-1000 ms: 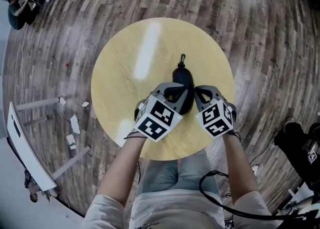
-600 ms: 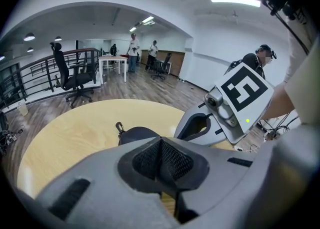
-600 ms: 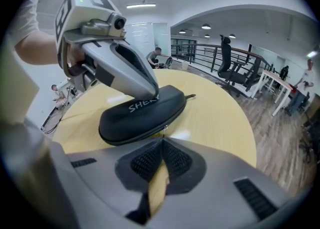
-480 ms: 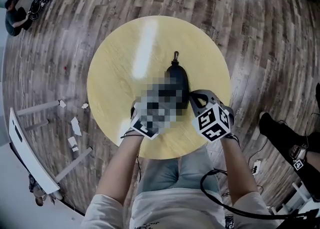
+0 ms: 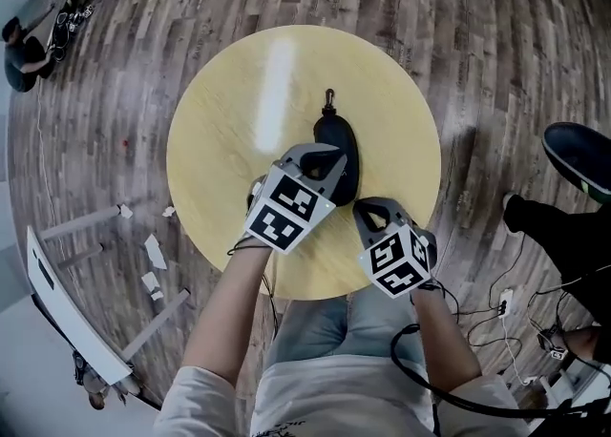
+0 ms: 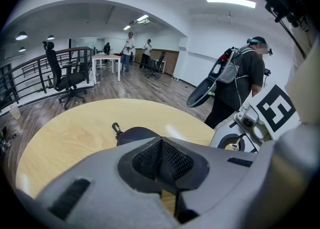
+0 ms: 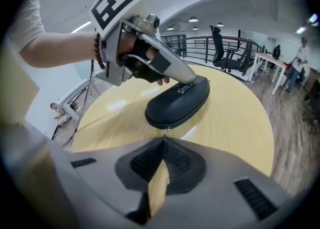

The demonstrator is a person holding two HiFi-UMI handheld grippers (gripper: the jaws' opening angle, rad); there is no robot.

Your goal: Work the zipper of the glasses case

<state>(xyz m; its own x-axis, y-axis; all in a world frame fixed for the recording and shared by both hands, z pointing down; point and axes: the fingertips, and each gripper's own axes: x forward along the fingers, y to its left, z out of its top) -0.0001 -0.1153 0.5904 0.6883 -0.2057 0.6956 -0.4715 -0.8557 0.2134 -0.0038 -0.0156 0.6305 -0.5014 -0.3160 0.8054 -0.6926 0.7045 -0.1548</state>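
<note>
A black zipped glasses case [image 5: 337,139] lies near the middle of the round yellow table [image 5: 229,92], its clip [image 5: 328,96] pointing away from me. My left gripper [image 5: 327,160] is shut and rests its tip on the case's near top, seen from the side in the right gripper view [image 7: 172,70]. In the left gripper view the case [image 6: 134,134] shows just past the closed pads. My right gripper [image 5: 368,208] is shut on nothing, a short way back from the case [image 7: 177,102]. The small zipper pull [image 7: 165,129] hangs at the case's near end.
A person [image 5: 573,187] stands on the wooden floor right of the table, with cables [image 5: 506,306] nearby. White board parts [image 5: 57,278] lie on the floor at left. An office chair [image 6: 67,75] and railing stand further off.
My right gripper has drawn back from the case toward the table's near edge. The left gripper has shifted forward onto the case. A person has stepped into view at the right.
</note>
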